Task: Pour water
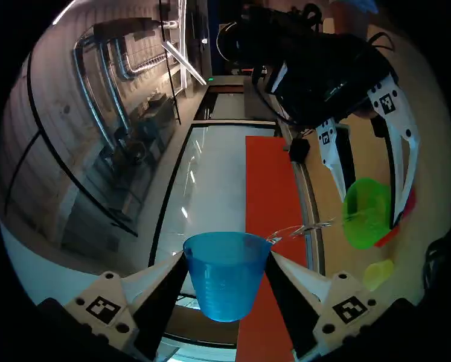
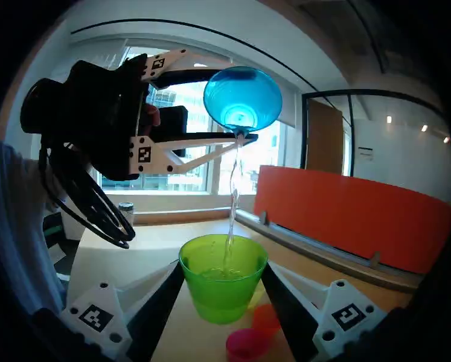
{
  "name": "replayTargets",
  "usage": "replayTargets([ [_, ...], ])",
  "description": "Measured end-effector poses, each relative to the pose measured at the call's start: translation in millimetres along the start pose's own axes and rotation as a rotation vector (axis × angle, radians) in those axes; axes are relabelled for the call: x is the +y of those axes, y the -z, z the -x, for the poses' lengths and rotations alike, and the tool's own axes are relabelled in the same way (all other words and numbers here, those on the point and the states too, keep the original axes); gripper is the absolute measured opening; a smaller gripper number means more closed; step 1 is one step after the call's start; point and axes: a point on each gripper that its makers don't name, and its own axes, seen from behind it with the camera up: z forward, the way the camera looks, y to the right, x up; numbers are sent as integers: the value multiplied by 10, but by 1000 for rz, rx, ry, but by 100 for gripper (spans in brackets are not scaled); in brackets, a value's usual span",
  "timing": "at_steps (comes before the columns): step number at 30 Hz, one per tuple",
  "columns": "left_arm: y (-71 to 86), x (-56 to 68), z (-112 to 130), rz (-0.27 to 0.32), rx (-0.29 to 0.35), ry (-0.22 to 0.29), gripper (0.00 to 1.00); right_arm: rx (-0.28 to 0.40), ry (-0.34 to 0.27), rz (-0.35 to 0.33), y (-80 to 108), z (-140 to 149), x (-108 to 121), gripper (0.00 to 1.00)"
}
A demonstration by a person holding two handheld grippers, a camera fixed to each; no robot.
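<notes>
My left gripper [image 1: 227,265] is shut on a blue cup [image 1: 226,275], tipped over on its side. A thin stream of water [image 1: 300,229] runs from its rim toward a green cup [image 1: 366,211]. In the right gripper view my right gripper [image 2: 223,274] is shut on that green cup [image 2: 223,283], held upright over the table. Above it hangs the tilted blue cup [image 2: 242,100] in the left gripper [image 2: 240,102], and the water stream [image 2: 233,199] falls into the green cup, which holds some water. In the left gripper view the right gripper [image 1: 370,211] grips the green cup.
Below the green cup on the wooden table [image 2: 140,253] lie a pink cup [image 2: 247,345] and an orange cup [image 2: 266,317]. A yellow cup [image 1: 378,273] lies near them. An orange partition [image 2: 358,217] runs along the table's far edge. A small jar [image 2: 126,212] stands by the window.
</notes>
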Motion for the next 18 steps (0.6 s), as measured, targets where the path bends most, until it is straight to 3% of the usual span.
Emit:
replayTargets([
  [18, 39, 5, -205, -9, 18, -166, 86, 11, 3, 5, 22, -50, -23, 90],
])
